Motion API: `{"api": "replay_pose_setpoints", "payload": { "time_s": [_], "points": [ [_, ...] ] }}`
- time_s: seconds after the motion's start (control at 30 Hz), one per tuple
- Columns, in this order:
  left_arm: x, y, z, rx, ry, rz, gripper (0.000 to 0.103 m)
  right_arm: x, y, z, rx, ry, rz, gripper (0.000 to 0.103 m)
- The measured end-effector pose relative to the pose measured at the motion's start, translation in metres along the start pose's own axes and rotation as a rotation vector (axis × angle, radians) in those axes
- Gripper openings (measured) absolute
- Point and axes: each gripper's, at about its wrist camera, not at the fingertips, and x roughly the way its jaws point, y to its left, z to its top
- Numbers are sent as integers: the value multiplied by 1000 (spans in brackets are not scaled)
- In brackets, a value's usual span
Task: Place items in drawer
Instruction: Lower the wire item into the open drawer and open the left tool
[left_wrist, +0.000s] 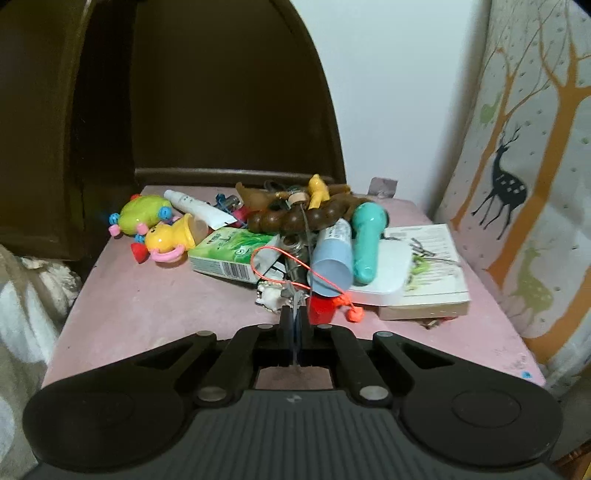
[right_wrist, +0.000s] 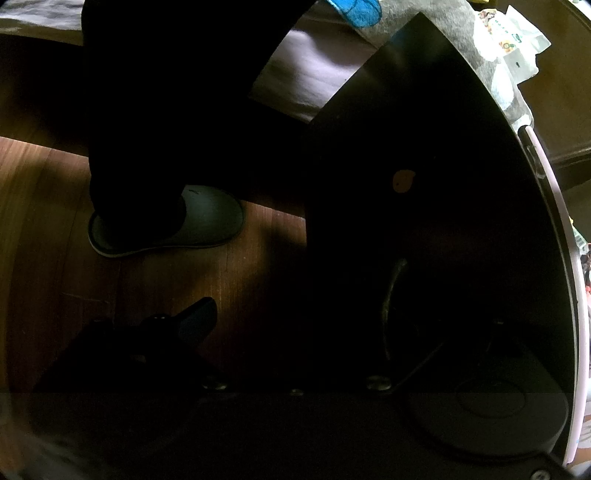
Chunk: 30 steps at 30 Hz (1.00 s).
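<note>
Your left gripper (left_wrist: 294, 317) has its fingers pressed together on a thin cord (left_wrist: 300, 310) at the near edge of the clutter on the pink tabletop (left_wrist: 147, 310). Only this view shows the pile: one green carton (left_wrist: 231, 254), one teal handle (left_wrist: 367, 240), one white tube (left_wrist: 199, 208), two yellow toys. Your right gripper (right_wrist: 280, 332) sits in darkness beside a dark cabinet front (right_wrist: 424, 221), above wooden floor and one slipper (right_wrist: 177, 225); I cannot tell its fingers' state.
</note>
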Motion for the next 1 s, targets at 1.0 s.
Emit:
{"api": "replay_pose_setpoints", "payload": {
  "time_s": [1.0],
  "points": [
    [-69,-16,-101,-55,223,-123,0,1,-1,1,-2,5,-1,98]
  ]
}}
